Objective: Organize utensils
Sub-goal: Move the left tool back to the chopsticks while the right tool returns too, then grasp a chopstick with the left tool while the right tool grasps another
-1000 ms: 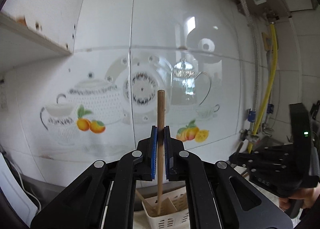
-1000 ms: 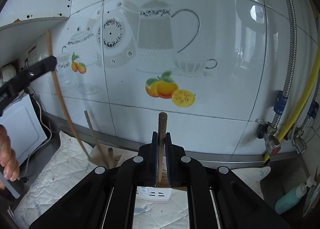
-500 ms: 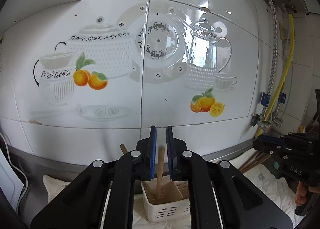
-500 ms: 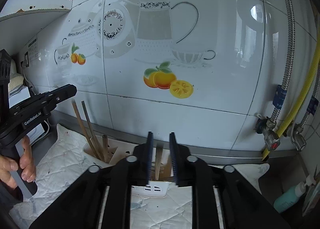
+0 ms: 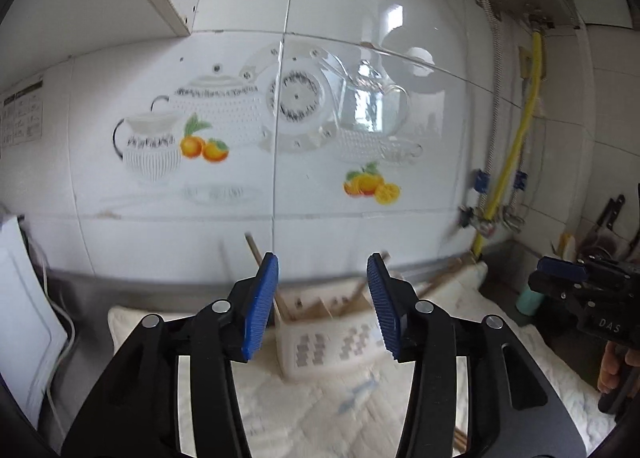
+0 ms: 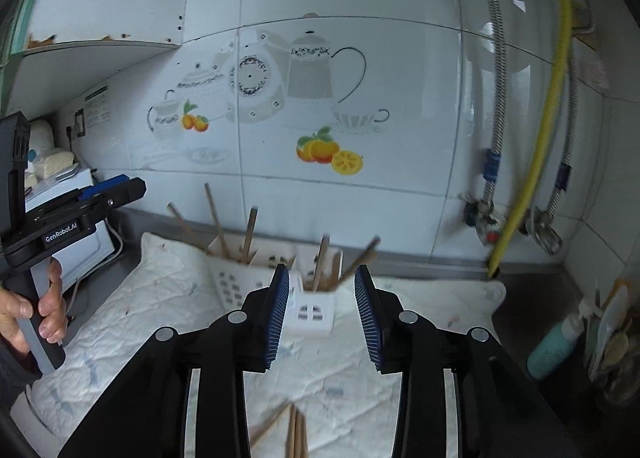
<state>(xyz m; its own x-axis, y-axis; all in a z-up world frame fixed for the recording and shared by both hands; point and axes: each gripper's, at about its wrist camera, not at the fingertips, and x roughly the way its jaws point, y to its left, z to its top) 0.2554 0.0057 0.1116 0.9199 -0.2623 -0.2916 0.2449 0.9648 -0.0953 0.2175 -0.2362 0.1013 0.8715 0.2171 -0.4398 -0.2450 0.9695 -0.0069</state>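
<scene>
Chopsticks in caddy on quilted mat

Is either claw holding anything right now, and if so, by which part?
Nothing is held. The left claw and right claw have just been opening, and nothing is between their jaws; the chopsticks stand in the holder.

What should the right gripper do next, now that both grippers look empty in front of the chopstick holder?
Probably bring the right gripper back and down toward the loose chopsticks lying on the quilted mat. Its jaws have just been opening with nothing between them, and sticks already stand in the white holder, so those on the mat look like what is left.
</scene>
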